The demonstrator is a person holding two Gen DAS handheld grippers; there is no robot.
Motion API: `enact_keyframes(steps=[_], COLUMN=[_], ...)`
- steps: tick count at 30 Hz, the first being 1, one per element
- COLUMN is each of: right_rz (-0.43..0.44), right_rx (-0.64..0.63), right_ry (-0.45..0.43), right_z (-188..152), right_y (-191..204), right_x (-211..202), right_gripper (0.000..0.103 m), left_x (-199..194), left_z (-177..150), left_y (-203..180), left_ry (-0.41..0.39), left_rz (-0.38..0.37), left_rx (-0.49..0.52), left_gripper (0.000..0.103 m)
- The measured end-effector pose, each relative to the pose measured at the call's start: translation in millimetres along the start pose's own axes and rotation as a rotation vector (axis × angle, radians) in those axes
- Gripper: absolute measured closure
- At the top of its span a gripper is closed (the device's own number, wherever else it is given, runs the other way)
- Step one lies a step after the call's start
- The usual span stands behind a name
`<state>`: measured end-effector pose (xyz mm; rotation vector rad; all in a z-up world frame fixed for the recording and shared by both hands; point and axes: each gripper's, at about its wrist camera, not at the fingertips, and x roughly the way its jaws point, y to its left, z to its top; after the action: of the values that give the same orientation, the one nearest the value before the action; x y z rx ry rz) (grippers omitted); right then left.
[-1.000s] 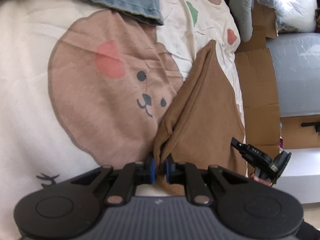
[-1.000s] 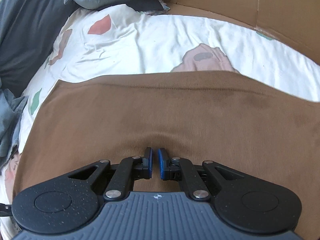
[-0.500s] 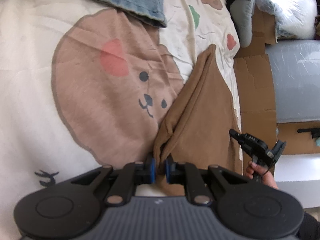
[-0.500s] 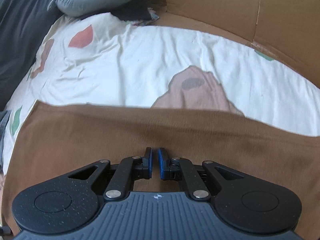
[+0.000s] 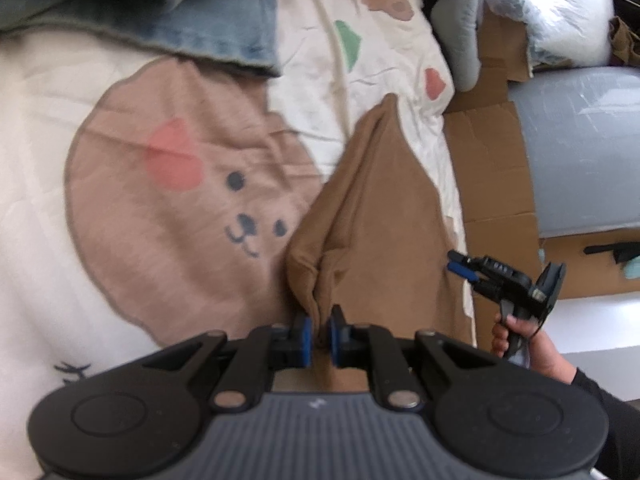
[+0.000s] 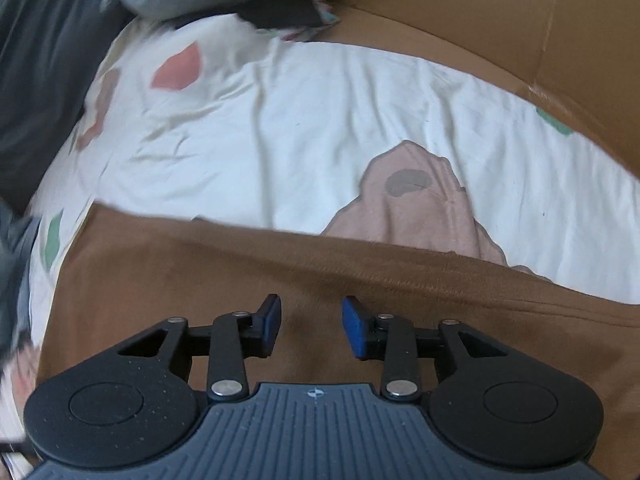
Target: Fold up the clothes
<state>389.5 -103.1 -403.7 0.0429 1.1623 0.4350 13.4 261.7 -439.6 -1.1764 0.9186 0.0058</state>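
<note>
Bed: cream bedsheet (image 5: 360, 92) printed with a big bear face (image 5: 180, 216) and small coloured patches; it carries all the clothes.
Around it: cardboard (image 6: 500, 24) along the bed's edge, a blue denim piece (image 5: 224, 28) heaped at the far end, a grey stuffed thing (image 5: 460, 28) near the corner.
Task's thing: brown garment (image 5: 380, 216), lying on the sheet beside the bear face, narrowing to a point at its far end in my left view. In my right view it spreads wide under me with a straight far edge across the sheet.
Left gripper (image 5: 318, 334): my fingers are pressed together on a bunched fold of the brown garment, pinching the cloth between the blue pads.
Right gripper (image 6: 311, 326): my fingers have just been opening and now stand spread, with bare brown cloth below the gap and nothing caught between the pads. From the left view I see this tool off the garment's right edge, held in my right hand (image 5: 520, 340).
Step in hand: I judge I have just let go on the right side after laying that part down, while my left holds its corner.
Next move: probably release the left pinch too, or take a new hold with the right on the garment's edge for another fold. That calls for catching a clean edge and not dragging the layer already laid.
Risk: the left-hand bunch looks crumpled, so it may need smoothing.
</note>
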Motion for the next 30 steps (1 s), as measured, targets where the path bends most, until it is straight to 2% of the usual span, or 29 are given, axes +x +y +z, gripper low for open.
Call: enact_keyframes(steps=[7,14,17,20,26,30], right_rz=[0.040,0.061,0.095,0.137,0.164,0.185], right_rx=[0.040,-0.058,-0.083,-0.128,-0.205,-0.223], right_ry=[-0.031,-0.048,-0.056,-0.061,-0.076,-0.090], right_z=[-26.3,-48.6,-57.2,-67.6,-89.7,-100.9], right_y=[19.6,48.5,60.9,77.5,107.7,122.0], right_x=[-46.5,-94.2,-112.9,-130.7,-153.5,-161.4], right_gripper=[0.060,0.060,0.051,0.051,0.051,0.049], left_x=[-10.6,-17.0,-18.0,-18.0,-14.5,-13.6], left_z=[4.8,4.7,5.9,7.7,12.7,17.0], left_y=[-33.5,-60.7,-67.4,-76.6,-100.6,-112.6], left_ry=[-0.010,-0.004,0.003,0.015,0.043,0.035], left_rz=[-0.037,-0.025,-0.026,-0.028,-0.017,-0.036], left_rx=[0.028,0.044,0.023,0.022,0.048,0.038], left_gripper=[0.095,0.095,0.095,0.095,0.095,0.096])
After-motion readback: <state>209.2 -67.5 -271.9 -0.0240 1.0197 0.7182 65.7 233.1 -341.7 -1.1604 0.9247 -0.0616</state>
